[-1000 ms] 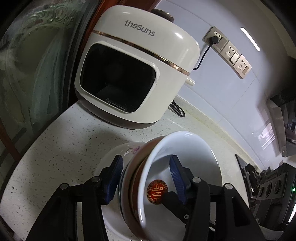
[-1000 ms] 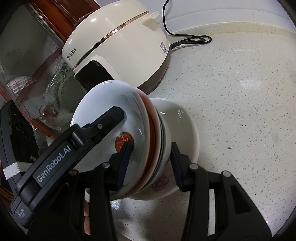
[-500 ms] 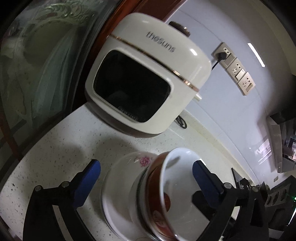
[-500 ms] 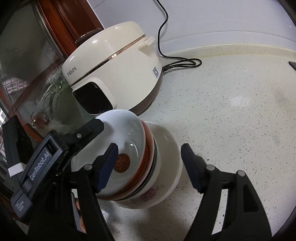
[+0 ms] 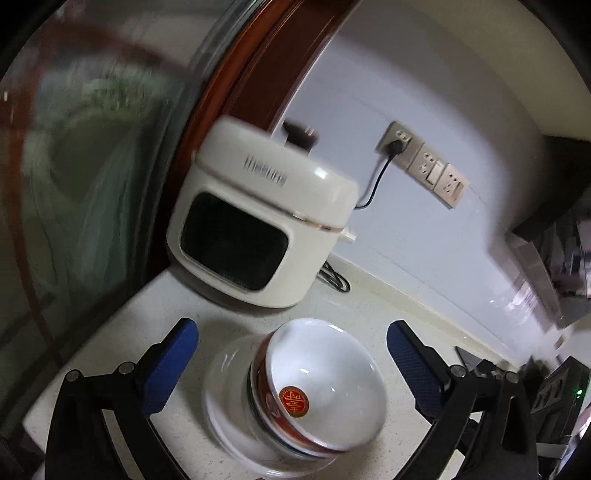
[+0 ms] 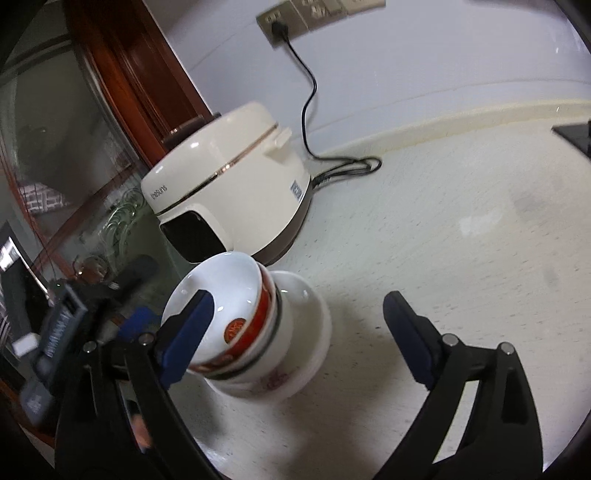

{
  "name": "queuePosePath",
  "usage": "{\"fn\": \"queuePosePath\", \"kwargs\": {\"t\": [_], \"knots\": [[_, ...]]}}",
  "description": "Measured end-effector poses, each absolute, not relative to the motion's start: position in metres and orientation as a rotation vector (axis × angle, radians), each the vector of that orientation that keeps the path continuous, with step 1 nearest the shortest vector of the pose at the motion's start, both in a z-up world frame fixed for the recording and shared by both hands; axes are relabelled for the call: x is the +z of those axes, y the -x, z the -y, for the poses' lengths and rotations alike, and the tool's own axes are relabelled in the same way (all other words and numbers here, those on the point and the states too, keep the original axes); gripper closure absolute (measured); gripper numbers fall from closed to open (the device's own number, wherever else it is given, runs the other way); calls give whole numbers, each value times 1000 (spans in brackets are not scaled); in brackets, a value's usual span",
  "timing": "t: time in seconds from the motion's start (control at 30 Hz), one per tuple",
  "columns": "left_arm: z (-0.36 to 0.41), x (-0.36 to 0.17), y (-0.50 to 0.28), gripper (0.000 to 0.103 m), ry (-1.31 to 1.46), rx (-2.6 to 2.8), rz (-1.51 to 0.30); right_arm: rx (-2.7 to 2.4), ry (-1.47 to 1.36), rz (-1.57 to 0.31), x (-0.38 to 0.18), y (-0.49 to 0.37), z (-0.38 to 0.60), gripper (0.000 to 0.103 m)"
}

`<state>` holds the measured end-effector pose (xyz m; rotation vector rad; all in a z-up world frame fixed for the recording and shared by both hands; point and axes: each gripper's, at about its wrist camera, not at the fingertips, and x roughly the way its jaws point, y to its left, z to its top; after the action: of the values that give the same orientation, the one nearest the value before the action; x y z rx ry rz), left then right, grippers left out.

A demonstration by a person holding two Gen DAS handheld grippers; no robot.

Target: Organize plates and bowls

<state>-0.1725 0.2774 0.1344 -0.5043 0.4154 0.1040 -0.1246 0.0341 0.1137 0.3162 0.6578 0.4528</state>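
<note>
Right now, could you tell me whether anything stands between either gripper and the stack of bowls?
Nothing visible does. The stack of bowls sits on the counter directly ahead of the left gripper and the right gripper, both with jaws open. The rice cooker stands behind the stack.

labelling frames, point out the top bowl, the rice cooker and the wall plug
top bowl (image 5: pixel 325 362), left wrist view, inner white wall
rice cooker (image 6: pixel 236 177), right wrist view, cream side
wall plug (image 6: pixel 280 27), right wrist view, black plug body
</note>
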Motion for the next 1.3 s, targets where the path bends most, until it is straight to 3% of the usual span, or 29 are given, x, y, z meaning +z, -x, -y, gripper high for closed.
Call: {"fn": "queuePosePath", "kwargs": {"t": [0.33, 0.57, 0.97, 1.3], "knots": [[-235, 168, 229, 0, 249, 212, -280, 419, -57, -350, 133, 194, -23, 0], [-210, 163, 264, 0, 129, 341, -172, 383, -153, -348, 124, 214, 3, 0], [-215, 88, 240, 0, 75, 294, -449, 370, -58, -406, 77, 235, -8, 0], [-223, 72, 241, 0, 81, 284, -477, 368, 18, -391, 65, 242, -21, 0]]}}
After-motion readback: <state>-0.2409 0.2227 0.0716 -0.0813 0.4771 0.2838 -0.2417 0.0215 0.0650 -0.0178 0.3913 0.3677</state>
